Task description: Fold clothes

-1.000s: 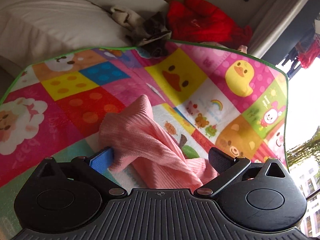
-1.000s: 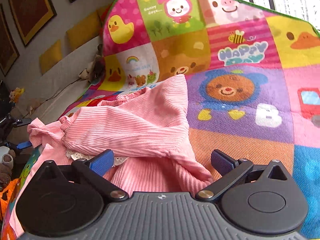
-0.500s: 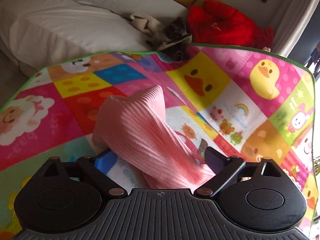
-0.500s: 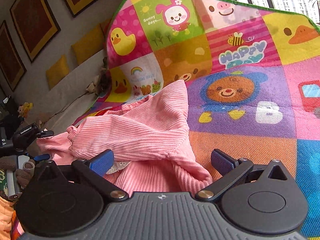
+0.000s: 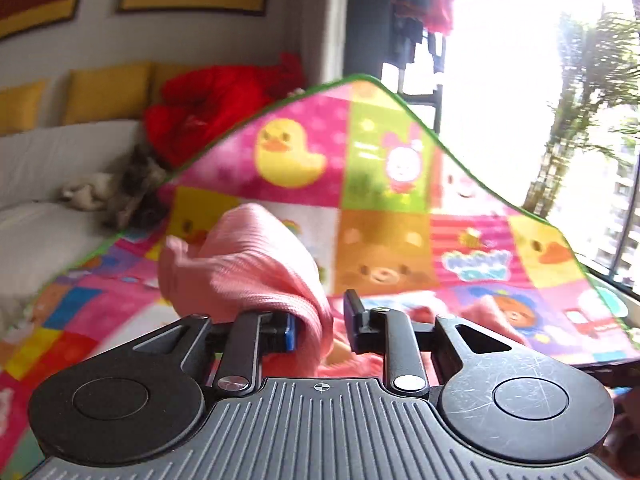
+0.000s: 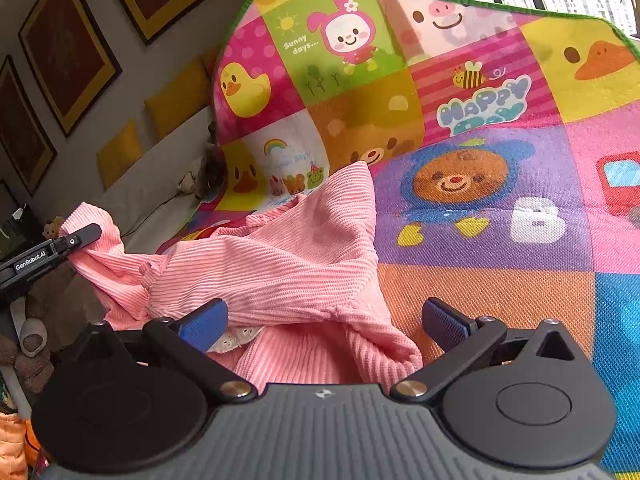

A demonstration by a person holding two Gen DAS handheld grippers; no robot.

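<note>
Status, left gripper (image 5: 320,322): went from wide open around garment (image 5: 248,260) a second ago to nearly closed, with a fold of pink ribbed cloth pinched between pads. Was also raised and swung; left view, formerly down onto mat (image 5: 384,248), now took in far mat edge and window. Appeared in right view as left gripper (image 6: 60,242) at far left, holding a garment corner up clear of mat, cloth stretched from it down to the main bunch.

Status, right gripper (image 6: 324,320): stayed wide open, unchanged over the second. Straddled the near bunched part of garment (image 6: 280,264), fingers either side. Held nothing. White lace trim showed beside left pad (image 6: 204,322).

Location of garment: mostly heaped on mat (image 6: 480,288), crumpled, not spread flat; one end lifted by left gripper.

Meaning for task, as judged: one grasp secured, fold not begun. Second grasp by right gripper probably required before garment could be spread or folded.

Pose: left gripper tilted upward, well above mat. Right gripper low, angled down across mat, close over cloth. Contact between right fingers and cloth could not be determined.
</note>
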